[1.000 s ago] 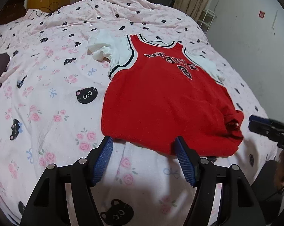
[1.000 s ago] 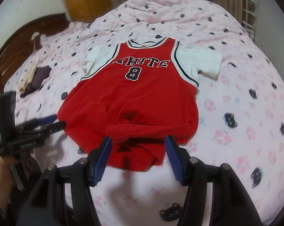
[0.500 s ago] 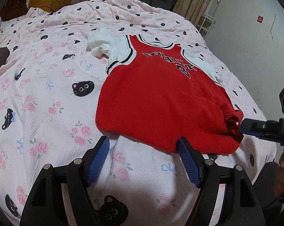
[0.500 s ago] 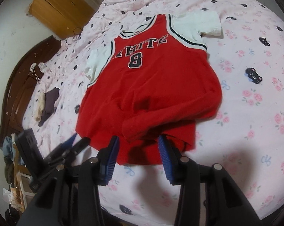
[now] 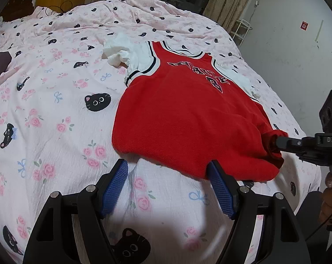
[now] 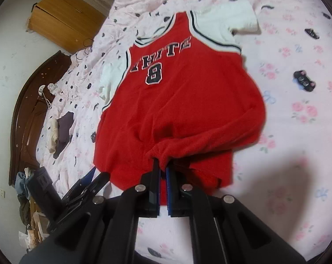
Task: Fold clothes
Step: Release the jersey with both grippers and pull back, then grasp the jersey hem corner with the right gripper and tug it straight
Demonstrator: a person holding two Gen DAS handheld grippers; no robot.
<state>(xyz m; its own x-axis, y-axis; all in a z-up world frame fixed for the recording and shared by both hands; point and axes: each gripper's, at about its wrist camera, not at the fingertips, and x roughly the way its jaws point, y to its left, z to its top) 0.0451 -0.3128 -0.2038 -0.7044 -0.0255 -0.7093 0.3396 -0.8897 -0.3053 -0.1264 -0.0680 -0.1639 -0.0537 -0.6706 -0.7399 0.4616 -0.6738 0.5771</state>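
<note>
Jersey: a red jersey (image 5: 188, 118) with white sleeves and black-and-white trim lies face up on the bed (image 5: 55, 101), filling the centre of the left wrist view; in the right wrist view (image 6: 179, 101) it runs from the centre up toward the top of the frame.
Print: dark lettering above a number 8 (image 6: 154, 73), left of centre in the upper half of the right wrist view.
Hem: the lower edge lies nearest both cameras; its lower-right corner in the left wrist view is bunched and lifted off the sheet.
Right gripper: seen from its own camera (image 6: 162, 165) at bottom centre, jaws pressed together on a gathered fold of the red hem, cloth puckered around the tips; from the left wrist view it enters at the right edge (image 5: 276, 142), tips buried in the bunched corner.
Left gripper: at the bottom of the left wrist view (image 5: 169, 168), jaws wide apart with nothing clamped; its blue pads (image 5: 115, 187) stand over the sheet, the right one touching or just overlapping the hem edge. In the right wrist view it shows at lower left (image 6: 93, 181), beside the hem's other corner.
Sleeves: the left one in the left wrist view is crumpled (image 5: 121, 50); the one at upper right of the right wrist view lies flat (image 6: 227, 19).
Bed cover: pink, with roses, bows and black cat faces.
Other things: dark cloth (image 6: 63, 129) at the left of the right wrist view; wooden cabinet (image 6: 62, 19) at upper left.
</note>
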